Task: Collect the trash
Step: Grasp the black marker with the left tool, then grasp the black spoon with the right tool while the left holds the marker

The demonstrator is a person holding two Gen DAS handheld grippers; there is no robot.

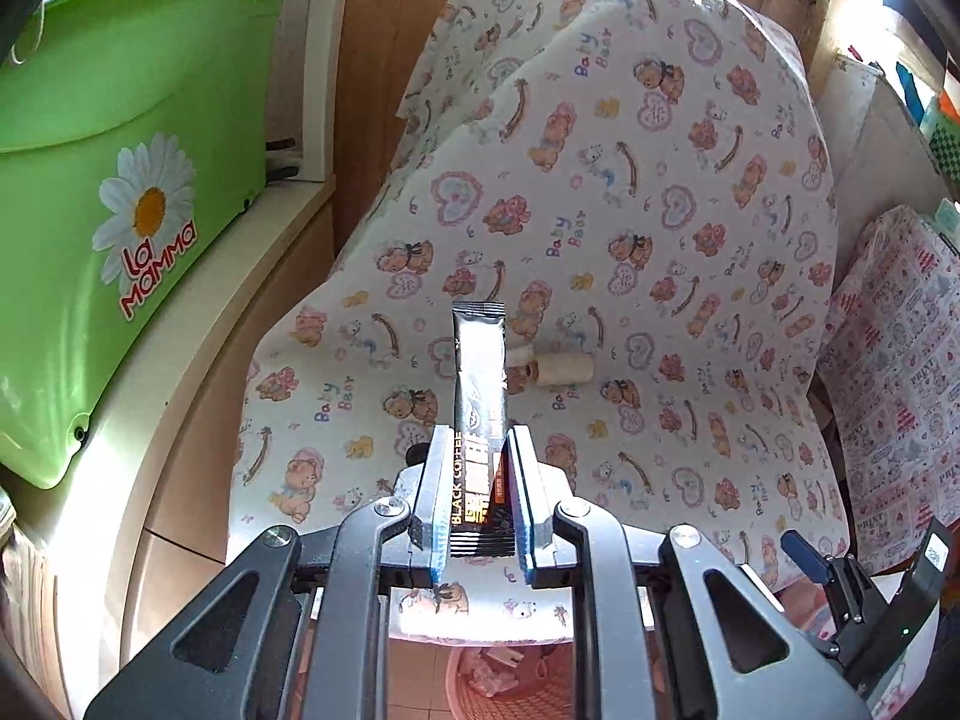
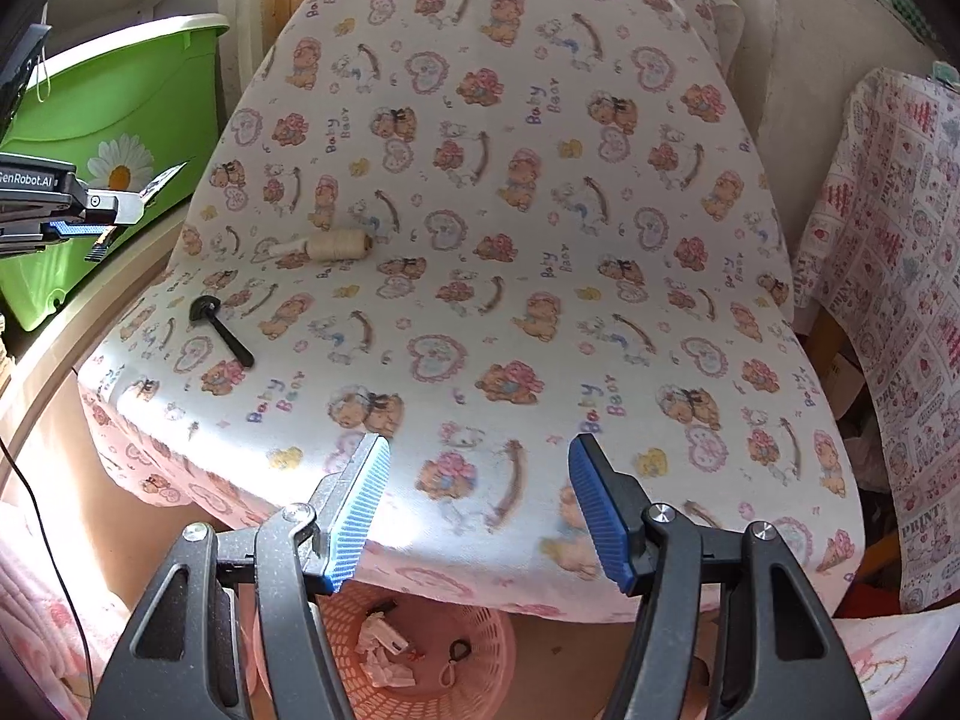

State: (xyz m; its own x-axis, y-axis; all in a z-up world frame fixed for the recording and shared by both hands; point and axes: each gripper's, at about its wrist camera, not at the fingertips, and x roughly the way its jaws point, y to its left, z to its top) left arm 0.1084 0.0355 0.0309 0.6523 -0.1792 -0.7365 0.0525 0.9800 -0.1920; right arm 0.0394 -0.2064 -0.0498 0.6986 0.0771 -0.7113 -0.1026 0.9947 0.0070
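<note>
My left gripper [image 1: 480, 438] is shut on a black coffee sachet [image 1: 480, 360], which stands upright between the blue pads above the table. In the right wrist view the same gripper [image 2: 129, 204] shows at the far left, raised off the cloth, with the sachet [image 2: 162, 180] sticking out of it. A cream spool of thread [image 2: 336, 246] and a small black T-shaped tool [image 2: 219, 330] lie on the bear-print tablecloth [image 2: 540, 240]. My right gripper [image 2: 480, 504] stands open over the table's near edge with nothing between its fingers. Below that edge sits a pink basket [image 2: 492, 648] holding crumpled scraps.
A green plastic tub [image 1: 120, 180] with a daisy logo rests on a shelf to the left of the table. A chair draped in pink print cloth [image 2: 888, 300] stands at the right. A black cable [image 2: 36, 510] hangs at the lower left.
</note>
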